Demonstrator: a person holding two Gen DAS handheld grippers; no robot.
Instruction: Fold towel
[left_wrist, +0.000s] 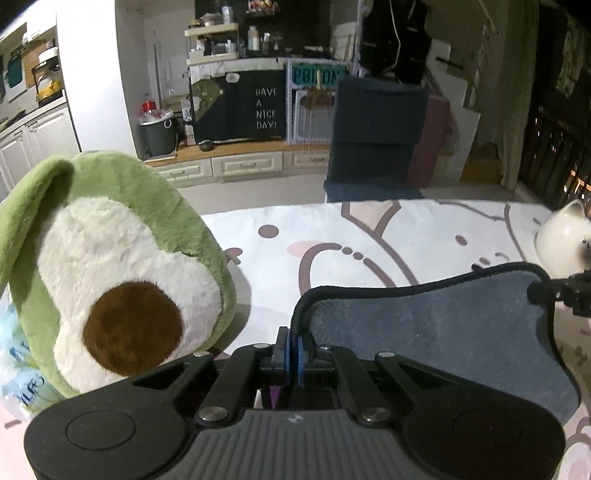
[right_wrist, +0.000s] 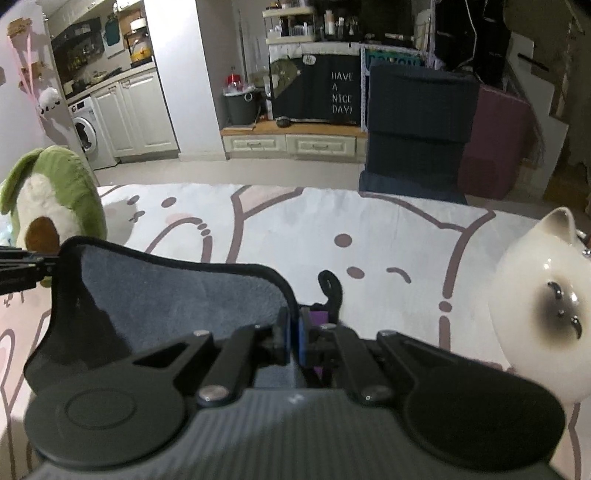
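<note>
A grey-blue towel (left_wrist: 436, 325) with a black hem hangs stretched between my two grippers above the bed. My left gripper (left_wrist: 294, 345) is shut on the towel's left corner. My right gripper (right_wrist: 294, 332) is shut on the towel's (right_wrist: 177, 299) right corner; a black hanging loop (right_wrist: 330, 282) sticks up beside it. The right gripper's tip (left_wrist: 561, 291) shows at the right edge of the left wrist view, and the left gripper's tip (right_wrist: 22, 267) shows at the left edge of the right wrist view. The towel's lower part is hidden behind the gripper bodies.
A bed sheet (left_wrist: 369, 247) with pink cartoon cats lies below. A green avocado plush (left_wrist: 110, 280) stands at the left, close to my left gripper. A white ceramic cat (right_wrist: 543, 306) stands at the right, close to my right gripper. A dark chair (left_wrist: 376, 133) stands beyond the bed.
</note>
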